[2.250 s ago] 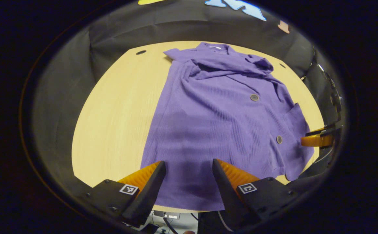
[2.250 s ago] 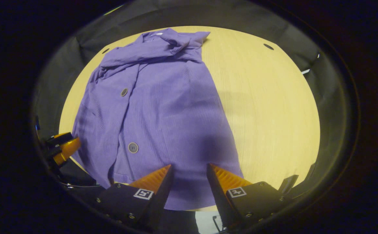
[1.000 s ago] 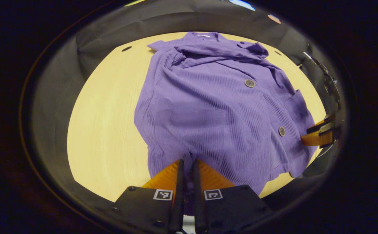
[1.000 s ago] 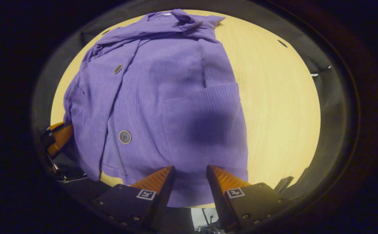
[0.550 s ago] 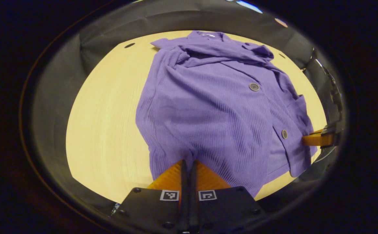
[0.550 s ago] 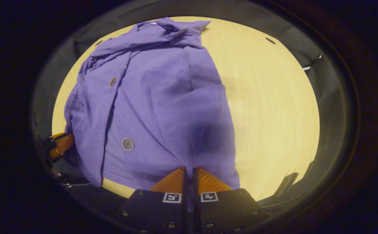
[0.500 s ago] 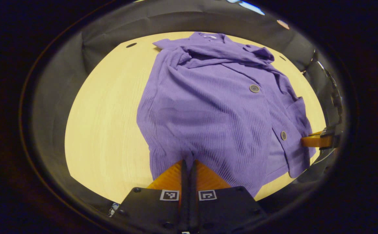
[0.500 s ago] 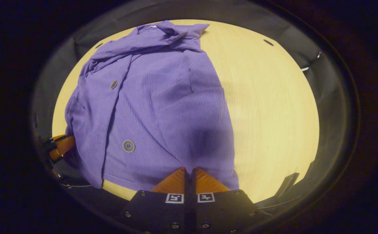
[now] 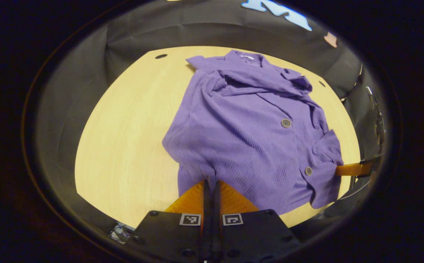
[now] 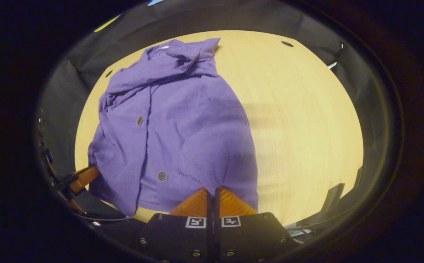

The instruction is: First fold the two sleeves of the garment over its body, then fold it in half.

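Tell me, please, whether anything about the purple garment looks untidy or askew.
The folded sleeves sit bunched and rumpled below the collar of the purple garment, and its front corner hangs loose beside the lower button.

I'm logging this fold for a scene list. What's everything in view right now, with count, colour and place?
Garment: one, purple, on the table, near hem lifted.
Buttons: two, grey, on the garment's front.
Table: one, light wood, under the garment.
Holes: small, dark, at the table's far corners.
Booth wall: black cloth, behind the table.
Left claw: one, orange fingers, shut on the garment's near hem.
Right claw: one, orange fingers, shut on the near hem at the other corner.
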`<control>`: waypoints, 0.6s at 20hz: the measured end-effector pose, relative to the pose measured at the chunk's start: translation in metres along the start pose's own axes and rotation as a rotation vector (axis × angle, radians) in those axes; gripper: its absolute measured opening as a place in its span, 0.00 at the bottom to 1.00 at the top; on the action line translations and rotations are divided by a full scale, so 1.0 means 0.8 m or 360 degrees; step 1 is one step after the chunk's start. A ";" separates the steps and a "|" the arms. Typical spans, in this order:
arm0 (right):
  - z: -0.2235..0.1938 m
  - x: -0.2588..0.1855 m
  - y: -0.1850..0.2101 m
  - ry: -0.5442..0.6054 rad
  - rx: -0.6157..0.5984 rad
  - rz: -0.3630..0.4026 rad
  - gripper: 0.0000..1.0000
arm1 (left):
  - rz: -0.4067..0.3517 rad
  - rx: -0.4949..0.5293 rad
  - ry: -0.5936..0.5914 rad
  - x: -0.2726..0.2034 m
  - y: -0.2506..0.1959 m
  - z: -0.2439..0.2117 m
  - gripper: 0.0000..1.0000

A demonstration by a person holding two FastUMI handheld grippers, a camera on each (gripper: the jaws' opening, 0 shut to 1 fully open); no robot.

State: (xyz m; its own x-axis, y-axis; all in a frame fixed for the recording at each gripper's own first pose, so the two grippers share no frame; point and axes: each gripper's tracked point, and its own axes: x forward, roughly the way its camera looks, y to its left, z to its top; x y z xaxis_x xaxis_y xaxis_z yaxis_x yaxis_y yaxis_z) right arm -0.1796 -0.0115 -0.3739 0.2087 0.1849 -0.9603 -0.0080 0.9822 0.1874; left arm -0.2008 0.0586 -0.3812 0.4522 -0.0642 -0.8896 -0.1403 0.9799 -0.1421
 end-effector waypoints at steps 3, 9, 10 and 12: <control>0.020 -0.014 0.011 -0.0054 0.0013 0.0042 0.00 | -0.0029 -0.0047 -0.0072 -0.012 -0.005 0.034 0.06; 0.089 -0.038 0.029 -0.0191 0.0024 0.0111 0.00 | -0.0069 -0.0092 -0.0209 -0.026 -0.009 0.111 0.07; 0.101 -0.041 0.030 -0.0216 0.0025 0.0118 0.01 | -0.0070 -0.0090 -0.0230 -0.025 -0.010 0.122 0.07; 0.128 -0.046 0.033 -0.0262 0.0023 0.0133 0.01 | -0.0071 -0.0082 -0.0265 -0.025 -0.009 0.145 0.07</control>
State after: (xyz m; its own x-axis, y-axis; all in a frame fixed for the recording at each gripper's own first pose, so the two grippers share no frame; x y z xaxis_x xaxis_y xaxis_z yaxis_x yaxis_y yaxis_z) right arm -0.0871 0.0043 -0.3122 0.3651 0.2570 -0.8948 -0.0181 0.9629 0.2692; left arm -0.1063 0.0746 -0.3120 0.5979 -0.0713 -0.7984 -0.1599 0.9654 -0.2060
